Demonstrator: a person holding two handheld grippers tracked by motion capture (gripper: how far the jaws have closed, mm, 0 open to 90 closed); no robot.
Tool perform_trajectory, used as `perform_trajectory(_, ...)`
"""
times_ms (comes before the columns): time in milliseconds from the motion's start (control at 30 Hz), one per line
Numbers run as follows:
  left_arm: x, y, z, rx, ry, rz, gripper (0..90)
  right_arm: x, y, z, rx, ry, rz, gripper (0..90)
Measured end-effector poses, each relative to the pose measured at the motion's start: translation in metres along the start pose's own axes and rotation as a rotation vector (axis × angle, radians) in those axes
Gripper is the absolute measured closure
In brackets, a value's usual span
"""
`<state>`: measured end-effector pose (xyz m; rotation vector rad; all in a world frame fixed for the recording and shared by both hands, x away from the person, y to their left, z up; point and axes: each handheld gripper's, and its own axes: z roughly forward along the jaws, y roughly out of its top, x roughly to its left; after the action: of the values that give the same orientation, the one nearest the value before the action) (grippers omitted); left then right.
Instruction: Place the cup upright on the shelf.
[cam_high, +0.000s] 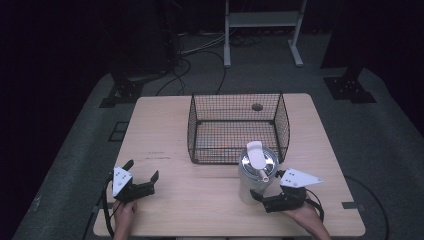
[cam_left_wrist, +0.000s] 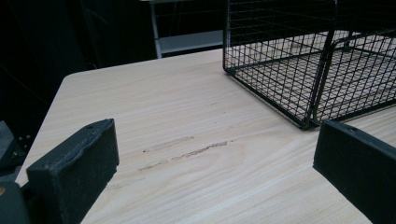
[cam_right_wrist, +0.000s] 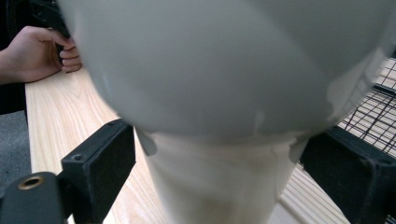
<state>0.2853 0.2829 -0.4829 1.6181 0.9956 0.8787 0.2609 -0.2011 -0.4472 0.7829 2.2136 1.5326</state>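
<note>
Jaws on my right gripper (cam_high: 267, 192) stand wide apart on either side of the white kettle (cam_high: 255, 172), which fills the gap between them in the right gripper view without either pad clearly touching it. I see the kettle upright on the wooden table (cam_high: 165, 130), just in front of the black wire basket (cam_high: 237, 127) at its near right corner. My left gripper (cam_high: 142, 179) rests near the table's front left edge, well apart from the kettle, its jaws spread wide over bare wood and holding nothing.
</note>
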Motion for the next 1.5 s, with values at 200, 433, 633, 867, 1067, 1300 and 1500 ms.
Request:
perform_trajectory(200,0.000,0.000,0.000,0.000,0.000,0.000,0.0,0.000,0.001,0.005,-0.007,-0.002,-0.007,9.0)
perform_trajectory(433,0.000,0.000,0.000,-0.001,0.000,0.001,0.0,0.000,0.001,0.009,-0.018,0.000,-0.016,8.1)
perform_trajectory(633,0.000,0.000,0.000,0.000,0.000,0.000,0.0,0.000,0.001,0.013,-0.034,0.002,-0.026,7.7)
perform_trajectory(867,0.000,0.000,0.000,0.000,0.000,0.000,0.0,-0.001,0.001,0.016,-0.044,-0.001,-0.034,7.7)
perform_trajectory(1067,0.000,0.000,0.000,0.000,0.000,0.000,0.0,0.000,0.000,0.019,-0.046,0.000,-0.027,8.0)
perform_trajectory(1300,0.000,0.000,0.000,-0.001,0.000,0.000,0.0,0.000,0.000,0.019,-0.053,-0.002,-0.036,8.8)
perform_trajectory(1500,0.000,0.000,0.000,0.000,0.000,-0.001,0.0,0.000,-0.001,0.019,-0.069,-0.004,-0.049,9.2)
